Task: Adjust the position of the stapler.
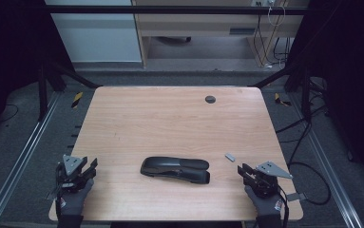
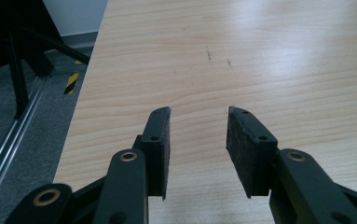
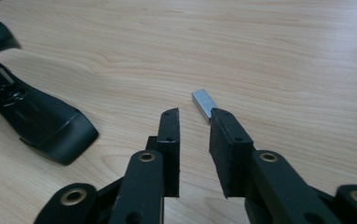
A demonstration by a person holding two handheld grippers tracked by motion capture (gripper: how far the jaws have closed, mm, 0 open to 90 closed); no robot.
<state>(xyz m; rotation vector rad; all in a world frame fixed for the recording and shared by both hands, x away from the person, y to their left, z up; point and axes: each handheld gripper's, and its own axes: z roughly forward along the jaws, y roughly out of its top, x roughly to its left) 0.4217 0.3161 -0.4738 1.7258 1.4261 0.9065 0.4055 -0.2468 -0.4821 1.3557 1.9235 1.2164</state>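
High view: a black stapler is seen lying flat on the wooden table, near the front edge and about midway between the two sides. A small grey strip of staples is found on the table just to the right of the stapler, apart from it.

The left gripper is held by a gloved hand at the front left corner of the table, well apart from the stapler. In the left gripper view its jaws are seen parted, with bare wood between them and nothing gripped.

The right gripper is held by the other gloved hand at the front right of the table, near the right end of the stapler and just in front of the strip of staples. In the right gripper view its jaws are seen standing apart with a clear gap and nothing between the pads. The strip of staples is seen just beyond the jaw tips, partly covered by the tip of the jaw on the right of that view; whether it is touched cannot be told. The stapler is noted at the left of that view, its top raised from its base at the near end.

A dark round plug is set in the table near its far edge.
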